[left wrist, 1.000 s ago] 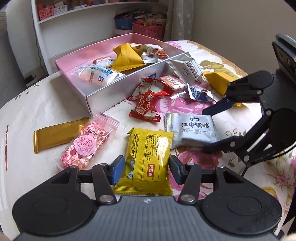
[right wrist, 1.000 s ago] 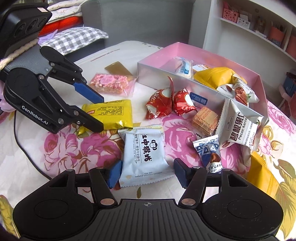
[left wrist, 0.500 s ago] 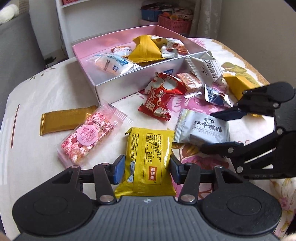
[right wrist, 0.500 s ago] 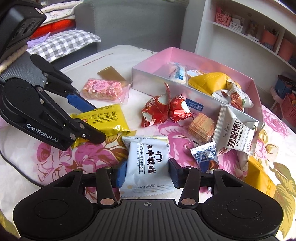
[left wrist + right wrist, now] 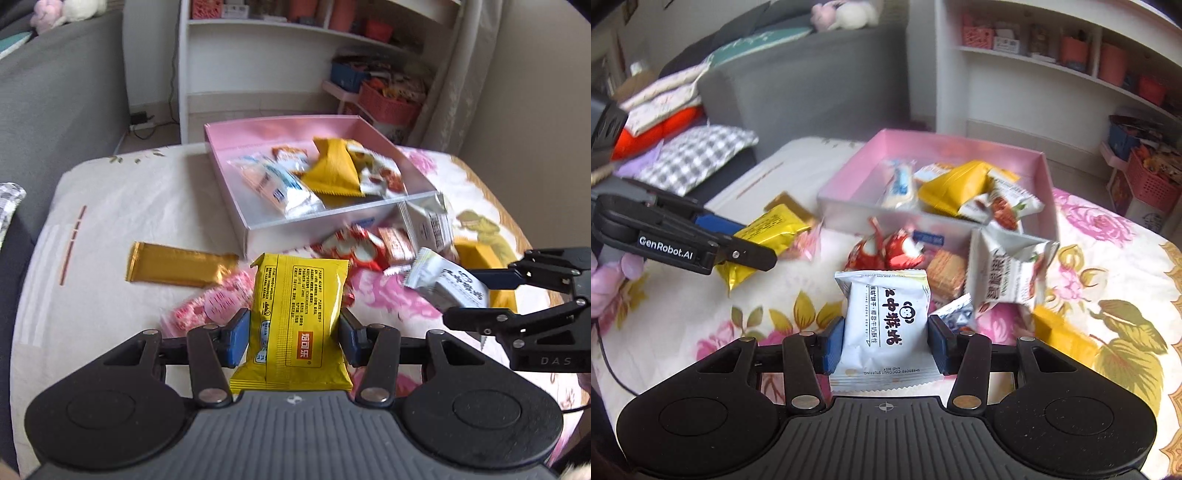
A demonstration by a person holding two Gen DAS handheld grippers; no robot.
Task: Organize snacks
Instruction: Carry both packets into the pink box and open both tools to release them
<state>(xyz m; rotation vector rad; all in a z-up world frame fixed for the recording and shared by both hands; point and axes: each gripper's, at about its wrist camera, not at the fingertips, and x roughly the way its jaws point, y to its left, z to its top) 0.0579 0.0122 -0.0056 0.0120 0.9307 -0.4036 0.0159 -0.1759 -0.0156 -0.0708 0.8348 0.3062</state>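
Left gripper point(image 5: 293, 334): blue-padded fingers pressed against both long edges of a yellow foil snack packet point(image 5: 295, 317) with red label patch; packet lifted off the table, its lower end cut off behind the gripper body.

Right gripper point(image 5: 885, 341): fingers clamped on the sides of a white foil biscuit packet point(image 5: 886, 325) with black characters and a monkey face; packet raised, bottom seam partly hidden by the gripper body.

Beyond, on the floral tablecloth point(image 5: 1108, 280):
- Pink cardboard box with silver front wall point(image 5: 314, 225), holding a yellow triangular pouch point(image 5: 334, 171), a clear-and-blue wrapped bar point(image 5: 280, 184) and other small packets, blurred.
- Gold foil bar point(image 5: 177, 266), lying flat left of the box.
- Pink speckled nougat packet point(image 5: 207, 306), partly hidden behind the yellow packet, blurred.
- Red-and-white wrapped sweets point(image 5: 886, 251), just before the box wall.
- White pecan pouch point(image 5: 1004, 273), upright, print smeared by motion.
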